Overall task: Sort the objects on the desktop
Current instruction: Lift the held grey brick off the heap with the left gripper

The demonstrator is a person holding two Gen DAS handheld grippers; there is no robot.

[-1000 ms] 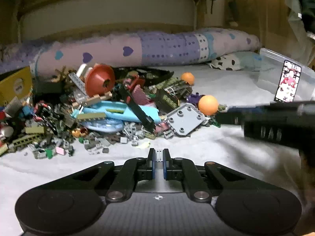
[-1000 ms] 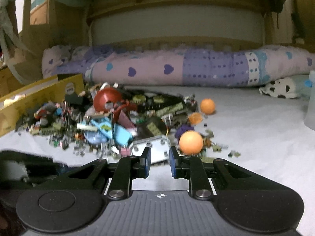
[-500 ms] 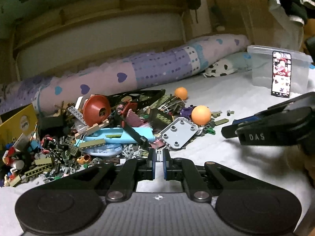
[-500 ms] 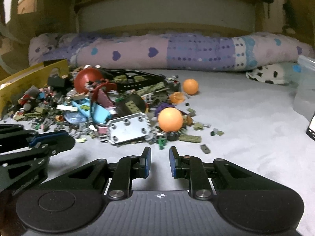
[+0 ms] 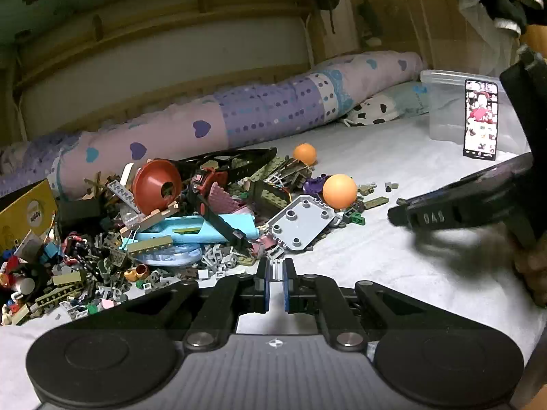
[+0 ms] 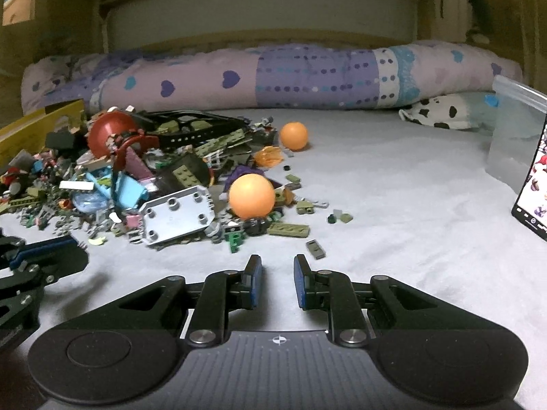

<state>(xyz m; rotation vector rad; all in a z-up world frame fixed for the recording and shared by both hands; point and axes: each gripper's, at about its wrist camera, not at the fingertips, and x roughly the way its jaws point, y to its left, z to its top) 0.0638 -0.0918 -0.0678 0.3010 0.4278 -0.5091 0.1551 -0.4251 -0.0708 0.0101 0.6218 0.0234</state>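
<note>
Two orange balls by brick pile [image 6: 143, 177] on bed [image 6: 393, 205]. Nearer ball [image 6: 252, 196] lies just ahead of right gripper [image 6: 277, 282], slightly left of its line; jaws partly apart, empty. Left gripper [image 5: 276, 285] pinched shut, empty, faces pile; ball ahead-right, farther. Right hand nearer.

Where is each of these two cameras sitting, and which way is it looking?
Left wrist view: rides the left gripper, jaws shut and empty, facing the brick pile; the right gripper reaches in from the right edge.
Right wrist view: rides the right gripper, jaws open and empty, aimed at the nearer orange ball; the left gripper shows at the left edge.
Shared: the pile, both orange balls, grey plate, purple bolster, phone.
</note>
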